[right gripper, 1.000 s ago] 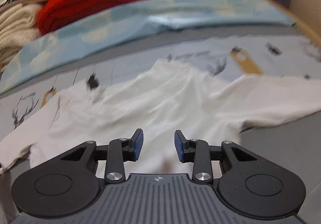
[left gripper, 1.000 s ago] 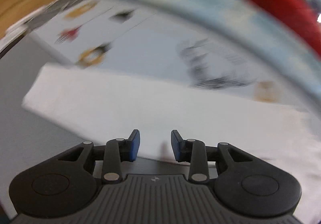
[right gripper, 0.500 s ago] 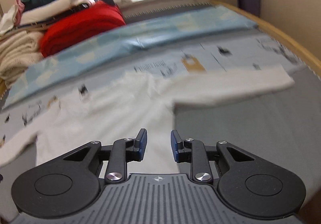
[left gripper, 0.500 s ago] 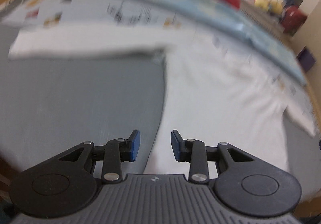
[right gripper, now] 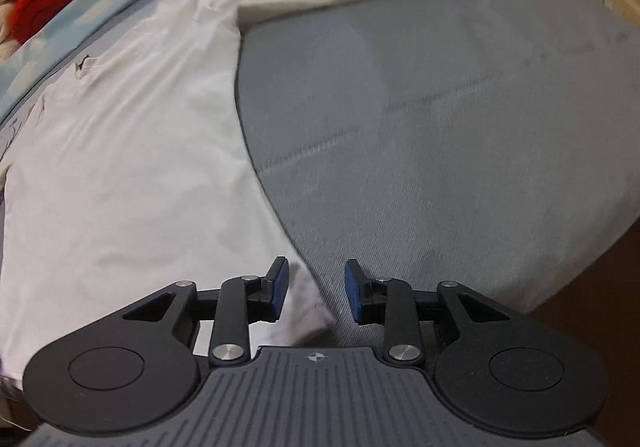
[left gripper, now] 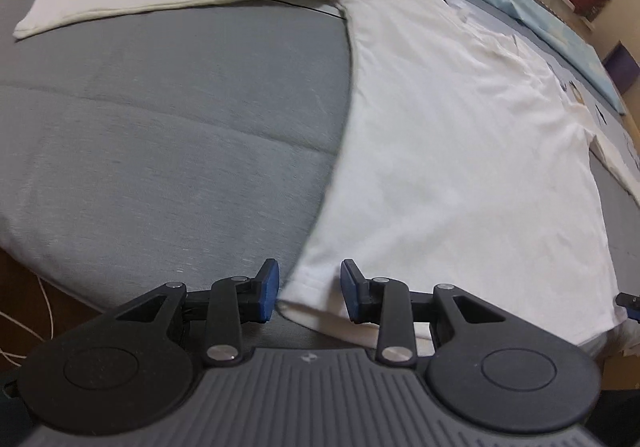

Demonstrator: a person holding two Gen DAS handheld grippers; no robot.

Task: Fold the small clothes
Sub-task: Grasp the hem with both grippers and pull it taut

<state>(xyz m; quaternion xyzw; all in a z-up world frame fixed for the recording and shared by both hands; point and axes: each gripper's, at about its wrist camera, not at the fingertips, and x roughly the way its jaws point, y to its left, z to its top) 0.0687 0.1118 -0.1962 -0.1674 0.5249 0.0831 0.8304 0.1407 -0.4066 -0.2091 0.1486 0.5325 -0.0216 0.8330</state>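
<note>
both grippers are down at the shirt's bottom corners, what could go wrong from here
The left gripper straddles only the very edge of the white shirt, so its jaws may close beside the hem or catch one layer. The right gripper, jaws just opening, has its corner off-centre; uneven grabs could skew the fold.

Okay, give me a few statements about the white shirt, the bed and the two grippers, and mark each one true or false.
1. The white shirt lies spread flat on the grey cover. True.
2. The left gripper is clamped on a sleeve. False: its jaws stand open at the shirt's bottom corner.
3. The right gripper has a hem corner between open jaws. True.
4. Both sleeves are folded over the chest. False: they stretch out sideways.
</note>
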